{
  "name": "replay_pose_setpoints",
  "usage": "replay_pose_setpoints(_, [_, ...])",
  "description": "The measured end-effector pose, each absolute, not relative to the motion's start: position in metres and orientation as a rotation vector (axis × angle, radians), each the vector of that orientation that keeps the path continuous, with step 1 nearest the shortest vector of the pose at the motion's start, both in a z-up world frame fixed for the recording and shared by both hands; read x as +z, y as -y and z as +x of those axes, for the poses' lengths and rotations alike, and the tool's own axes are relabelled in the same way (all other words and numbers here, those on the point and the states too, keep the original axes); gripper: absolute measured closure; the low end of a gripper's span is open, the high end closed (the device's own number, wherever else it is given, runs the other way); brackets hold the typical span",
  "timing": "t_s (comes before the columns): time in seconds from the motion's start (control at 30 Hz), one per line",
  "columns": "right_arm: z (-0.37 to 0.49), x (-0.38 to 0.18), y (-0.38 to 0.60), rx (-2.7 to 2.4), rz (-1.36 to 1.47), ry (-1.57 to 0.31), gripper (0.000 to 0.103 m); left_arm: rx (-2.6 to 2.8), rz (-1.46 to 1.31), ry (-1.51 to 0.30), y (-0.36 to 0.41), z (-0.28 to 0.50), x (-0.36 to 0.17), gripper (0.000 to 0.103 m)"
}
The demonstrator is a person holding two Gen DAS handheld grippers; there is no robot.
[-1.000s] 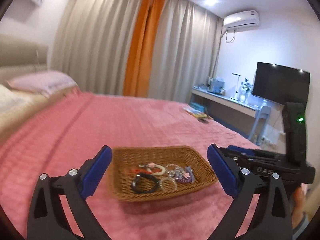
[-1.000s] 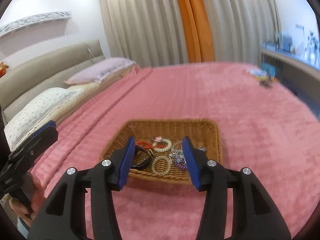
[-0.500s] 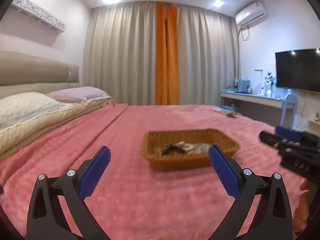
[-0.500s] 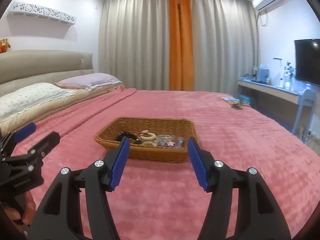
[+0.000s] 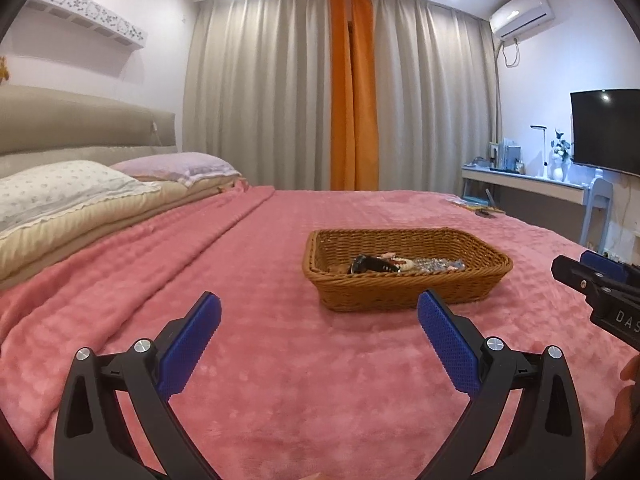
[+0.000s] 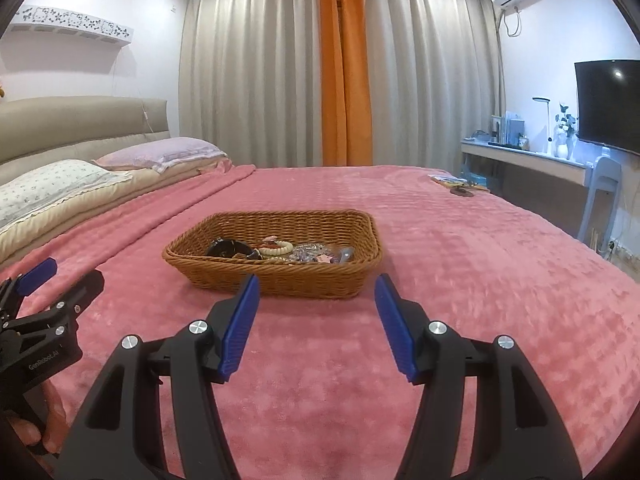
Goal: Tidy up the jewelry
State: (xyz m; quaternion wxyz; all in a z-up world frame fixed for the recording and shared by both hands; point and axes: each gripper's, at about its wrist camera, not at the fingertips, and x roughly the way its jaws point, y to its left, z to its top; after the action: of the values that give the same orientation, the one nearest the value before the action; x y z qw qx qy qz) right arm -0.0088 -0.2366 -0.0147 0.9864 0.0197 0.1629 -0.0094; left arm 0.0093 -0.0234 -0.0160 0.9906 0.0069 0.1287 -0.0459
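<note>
A brown wicker basket (image 5: 404,294) (image 6: 276,280) sits on the pink bed cover and holds several jewelry pieces: a black band (image 6: 228,249), a cream bead bracelet (image 6: 277,248) and a heap of silvery pieces (image 6: 310,254). My left gripper (image 5: 318,312) is open and empty, low over the bed, well short of the basket. My right gripper (image 6: 316,294) is open and empty, just in front of the basket's near wall. Each gripper shows at the edge of the other's view.
Pink bed cover (image 6: 460,280) spreads all around the basket. Pillows (image 5: 72,196) and a headboard lie at the left. Small items (image 6: 456,184) lie at the bed's far right edge. A desk (image 6: 528,164) and a TV stand at the right wall.
Both grippers have pulled back and down from over the basket. The basket now sits farther off and is seen from a low angle. Both stay open.
</note>
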Motion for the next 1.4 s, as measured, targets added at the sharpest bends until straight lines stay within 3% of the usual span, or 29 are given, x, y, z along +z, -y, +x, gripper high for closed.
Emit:
replay_pose_setpoints(0.37, [-0.0083, -0.0203, 0.2317, -0.021, 0.02, -0.337, 0.046, -0.091, 0.021, -0.254, 0.0248, 0.0085, -0.0147, 0.008])
replay_pose_setpoints(0.7, [-0.0088, -0.0204, 0.2309, -0.031, 0.024, -0.334, 0.034, -0.09, 0.024, -0.263, 0.0253, 0.0086, -0.0152, 0.008])
replay_pose_setpoints(1.4, [-0.0091, -0.0217, 0.2319, -0.041, 0.031, -0.335, 0.024, -0.09, 0.031, -0.257, 0.0257, 0.0076, -0.0143, 0.008])
